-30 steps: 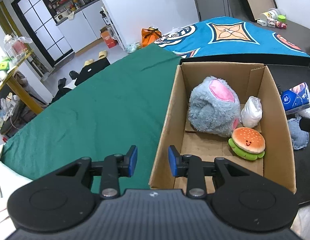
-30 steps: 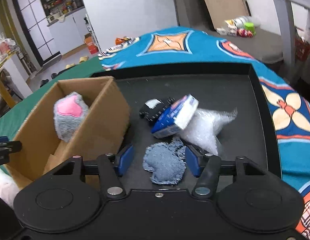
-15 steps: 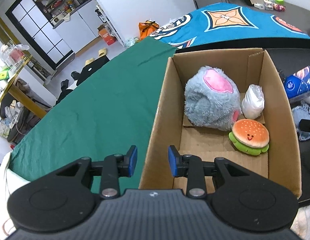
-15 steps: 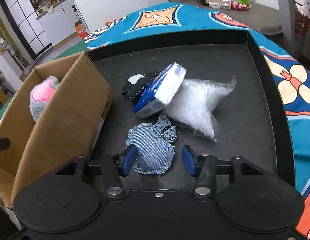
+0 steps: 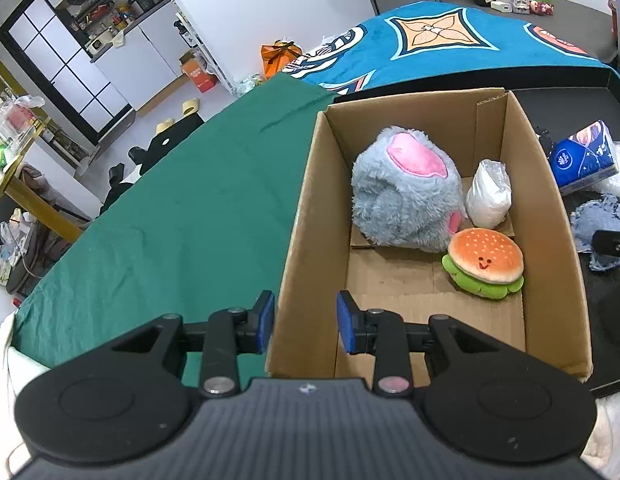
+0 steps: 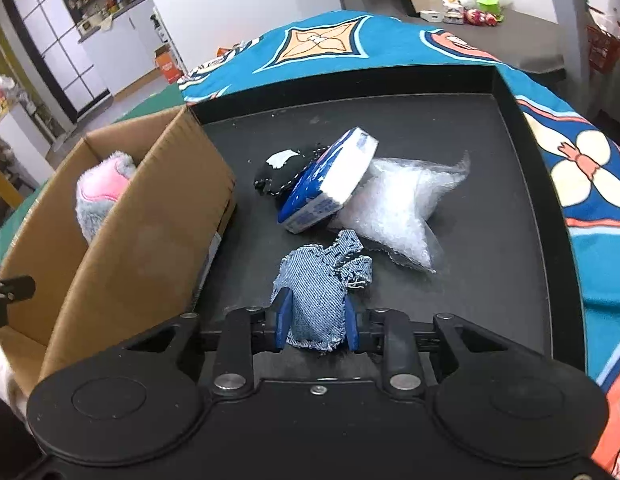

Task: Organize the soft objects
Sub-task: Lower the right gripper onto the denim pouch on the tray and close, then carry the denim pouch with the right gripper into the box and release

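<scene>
My right tongs (image 6: 316,326) are pinching the near end of the denim pouch (image 6: 322,292), both blue pads pressed into its sides, low in the middle of the right view. The pouch lies on the black tray (image 6: 490,280), its frayed far end pointing up the frame toward the bubble wrap (image 6: 398,212). A blue tissue pack (image 6: 330,188) leans tilted on the wrap's left edge, with a black pouch (image 6: 278,168) just behind it.

My left tongs (image 5: 306,322) are spread, one pad on each side of the near left wall of the cardboard box (image 5: 310,216), neither clearly touching it.

Only the left view looks down into the box: a grey and pink plush toy (image 5: 406,192) sits toward the far end, a white plastic bag (image 5: 490,196) stands just to its right against the box wall, and a burger toy (image 5: 486,262) lies nearer me, touching the plush. From the right view I see just the pink top of the plush over the box wall.

The left view catches only a corner of the denim pouch at its right edge, beside the tissue pack. The green cloth (image 5: 170,220) fills the left of that view; the blue patterned blanket (image 6: 590,184) runs along the right of the other.
</scene>
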`<state>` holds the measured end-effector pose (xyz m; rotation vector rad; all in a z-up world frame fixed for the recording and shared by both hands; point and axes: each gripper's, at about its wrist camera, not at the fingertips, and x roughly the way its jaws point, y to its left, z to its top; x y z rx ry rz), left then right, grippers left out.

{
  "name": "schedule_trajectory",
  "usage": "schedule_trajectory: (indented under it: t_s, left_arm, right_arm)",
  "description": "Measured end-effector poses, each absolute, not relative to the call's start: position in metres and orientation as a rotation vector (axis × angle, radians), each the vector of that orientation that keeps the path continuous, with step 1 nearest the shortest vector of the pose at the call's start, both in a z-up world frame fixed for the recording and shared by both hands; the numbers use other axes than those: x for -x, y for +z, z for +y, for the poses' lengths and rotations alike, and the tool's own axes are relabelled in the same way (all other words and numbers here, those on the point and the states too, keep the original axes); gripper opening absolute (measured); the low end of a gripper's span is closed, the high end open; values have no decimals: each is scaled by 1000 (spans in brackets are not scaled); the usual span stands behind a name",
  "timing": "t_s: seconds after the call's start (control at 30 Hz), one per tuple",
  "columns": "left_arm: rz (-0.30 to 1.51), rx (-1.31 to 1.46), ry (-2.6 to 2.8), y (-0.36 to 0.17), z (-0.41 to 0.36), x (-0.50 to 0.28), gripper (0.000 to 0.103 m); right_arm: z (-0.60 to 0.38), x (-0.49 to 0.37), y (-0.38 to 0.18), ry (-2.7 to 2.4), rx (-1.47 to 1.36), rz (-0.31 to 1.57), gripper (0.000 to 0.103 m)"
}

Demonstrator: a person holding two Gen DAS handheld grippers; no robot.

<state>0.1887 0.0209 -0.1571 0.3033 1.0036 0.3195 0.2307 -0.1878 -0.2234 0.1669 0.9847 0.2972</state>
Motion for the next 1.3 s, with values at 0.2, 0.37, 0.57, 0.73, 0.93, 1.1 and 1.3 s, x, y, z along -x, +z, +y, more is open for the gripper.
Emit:
schedule_trajectory:
  t_s: [0.2, 0.37, 0.57, 0.73, 0.93, 1.1, 1.3]
  left_arm:
    - [988, -299, 316, -154, 22, -187, 32]
    - [993, -270, 313, -153, 27, -187, 32]
    - [987, -241, 302, -150, 31, -186, 32]
    - [980, -204, 300, -147, 38, -185, 32]
    - [984, -158, 304, -146, 45, -183, 32]
    - [979, -131, 303, -144, 48, -181, 32]
    - [976, -99, 290, -144, 54, -178, 32]
  right_arm:
    - [-190, -223, -205, 314, -170, 933, 26]
    - [-184, -213, -191, 340, -140, 910, 26]
    - [-176, -209, -180, 338, -81, 890, 26]
    - [-176, -206, -167, 315, -65, 859, 26]
    - [-174, -204, -152, 301, -67, 823, 26]
    - [-166, -203, -138, 304, -75, 790, 26]
    - [-150, -202, -122, 334, -46, 752, 26]
